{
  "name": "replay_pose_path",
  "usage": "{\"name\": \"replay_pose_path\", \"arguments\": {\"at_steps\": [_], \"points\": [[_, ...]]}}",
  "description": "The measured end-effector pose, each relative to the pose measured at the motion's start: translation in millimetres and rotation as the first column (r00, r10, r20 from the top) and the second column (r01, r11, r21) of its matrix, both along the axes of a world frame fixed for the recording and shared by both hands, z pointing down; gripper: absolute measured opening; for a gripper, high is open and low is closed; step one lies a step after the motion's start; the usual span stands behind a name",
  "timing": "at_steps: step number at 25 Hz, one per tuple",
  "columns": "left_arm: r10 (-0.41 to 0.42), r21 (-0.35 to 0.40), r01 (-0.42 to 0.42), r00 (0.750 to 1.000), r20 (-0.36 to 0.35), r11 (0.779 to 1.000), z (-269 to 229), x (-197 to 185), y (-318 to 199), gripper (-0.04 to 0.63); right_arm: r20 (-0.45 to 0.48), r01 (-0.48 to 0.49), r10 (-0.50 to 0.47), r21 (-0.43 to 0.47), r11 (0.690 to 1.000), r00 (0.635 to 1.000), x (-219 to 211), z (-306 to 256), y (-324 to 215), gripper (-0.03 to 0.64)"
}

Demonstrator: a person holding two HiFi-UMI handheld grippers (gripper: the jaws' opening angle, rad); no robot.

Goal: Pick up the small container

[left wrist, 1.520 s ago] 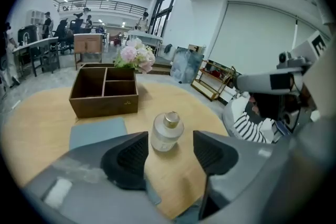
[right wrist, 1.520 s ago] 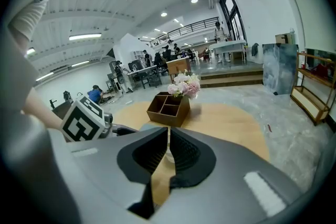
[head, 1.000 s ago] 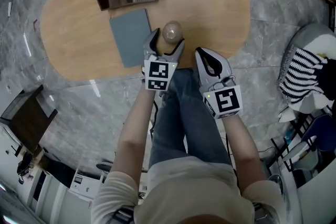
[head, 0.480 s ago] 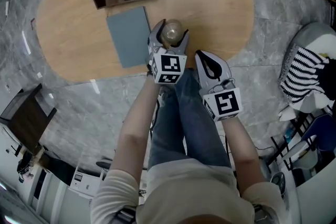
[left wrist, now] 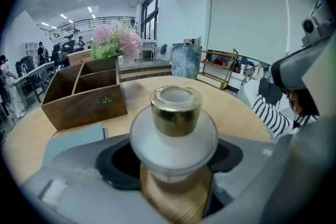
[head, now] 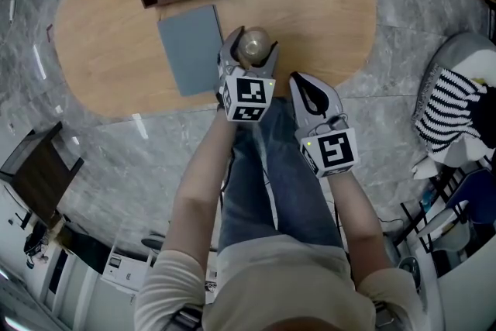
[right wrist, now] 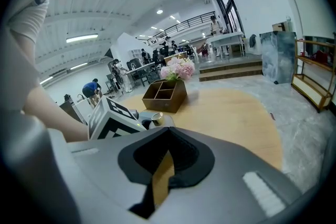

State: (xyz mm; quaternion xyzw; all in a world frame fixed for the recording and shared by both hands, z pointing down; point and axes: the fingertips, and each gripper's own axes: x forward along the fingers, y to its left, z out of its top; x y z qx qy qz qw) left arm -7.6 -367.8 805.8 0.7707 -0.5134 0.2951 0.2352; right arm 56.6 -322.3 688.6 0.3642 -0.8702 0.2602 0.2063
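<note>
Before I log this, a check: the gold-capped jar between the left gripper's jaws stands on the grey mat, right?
No: the jar stands on the bare wooden table beside the grey mat; the head view shows it. The rest holds.

Frosted small container (left wrist: pixel 173 139) with glossy gold metallic cap (left wrist: pixel 176 110), matt wooden table (head: pixel 325 12).

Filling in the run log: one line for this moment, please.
left gripper: jaws astride small container on table | right gripper: shut, empty

Bright, even light (fisheye-warped edges)
</note>
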Motion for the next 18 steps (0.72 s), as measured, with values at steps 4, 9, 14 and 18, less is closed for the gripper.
{"name": "replay_pose_path", "arguments": {"at_steps": [4, 9, 14, 18], "points": [[-0.033, 0.012, 0.033, 0.999, -0.036, 0.999, -15, -9, 11, 0.341, 0.001, -0.008, 0.008, 0.016, 1.0, 1.0, 1, -4, 9, 0.0], [-0.096, 0.007, 0.097, 0.99, -0.1, 0.995, -26, -22, 42, 0.341, 0.002, -0.051, 0.051, 0.037, 0.998, 0.999, 1, -5, 26, -0.001], [-0.094, 0.047, 0.102, 0.985, -0.143, 0.994, -54, -27, 81, 0.341, -0.002, -0.073, 0.073, 0.074, 0.995, 0.997, -3, -18, 60, 0.0], [-0.077, 0.084, 0.092, 0.983, -0.165, 0.992, -77, -36, 113, 0.341, 0.009, -0.108, 0.108, 0.119, 0.987, 0.994, -10, -32, 88, 0.0]]}}
